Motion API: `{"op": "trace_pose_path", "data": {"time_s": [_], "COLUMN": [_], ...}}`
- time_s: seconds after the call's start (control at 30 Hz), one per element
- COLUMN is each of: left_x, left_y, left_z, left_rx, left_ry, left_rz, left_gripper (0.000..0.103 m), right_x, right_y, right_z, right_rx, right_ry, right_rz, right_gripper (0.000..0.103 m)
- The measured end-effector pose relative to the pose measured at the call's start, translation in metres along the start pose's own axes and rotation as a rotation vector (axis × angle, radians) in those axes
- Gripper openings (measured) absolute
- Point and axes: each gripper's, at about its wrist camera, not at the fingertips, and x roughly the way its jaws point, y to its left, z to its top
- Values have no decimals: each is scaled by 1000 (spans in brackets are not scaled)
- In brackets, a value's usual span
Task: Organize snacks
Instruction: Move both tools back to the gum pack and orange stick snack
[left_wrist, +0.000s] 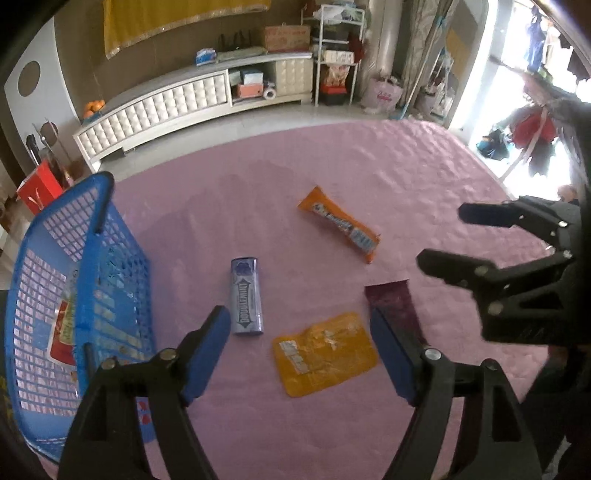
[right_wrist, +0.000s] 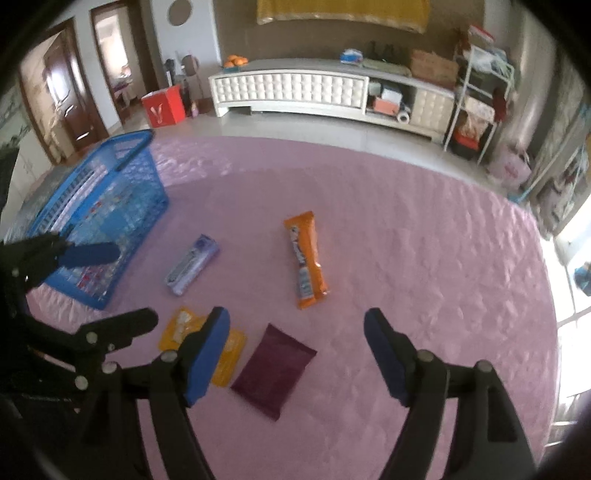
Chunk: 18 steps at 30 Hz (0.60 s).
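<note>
Four snacks lie on the pink cloth: a blue gum pack (left_wrist: 246, 296) (right_wrist: 192, 264), an orange bar (left_wrist: 340, 223) (right_wrist: 306, 259), a yellow pouch (left_wrist: 324, 353) (right_wrist: 177, 328) and a maroon packet (left_wrist: 393, 308) (right_wrist: 274, 369). My left gripper (left_wrist: 301, 350) is open and empty, hovering over the yellow pouch. My right gripper (right_wrist: 297, 356) is open and empty above the maroon packet; it also shows in the left wrist view (left_wrist: 439, 236). A blue mesh basket (left_wrist: 107, 236) (right_wrist: 129, 173) at the left holds a red and white packet (left_wrist: 62, 332).
The pink cloth (left_wrist: 369, 158) covers the table, with its edge at the far side. Beyond it are a white low cabinet (right_wrist: 295, 90), a red box (right_wrist: 162, 105), a metal shelf (right_wrist: 480, 92) and a bright window at the right.
</note>
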Motion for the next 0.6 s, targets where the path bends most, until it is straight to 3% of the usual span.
{"op": "trace_pose_path", "data": {"time_s": [0.23,0.47,0.6], "left_x": [36,61,74], "left_y": [18,37,47], "left_z": [6,12,12], "left_rx": [-51,-104,-121], "left_ry": [46,72,101], "left_rz": [47,55,43], "left_gripper": [76,76,76], "right_x": [38,73,90], "right_y": [-7,-17,-17], "right_z": [7,23,29], "right_rx": [-54,-33,-44], "right_ry": [36,52,68], "right_rz": [10,86,71], "right_gripper": [81,81,81]}}
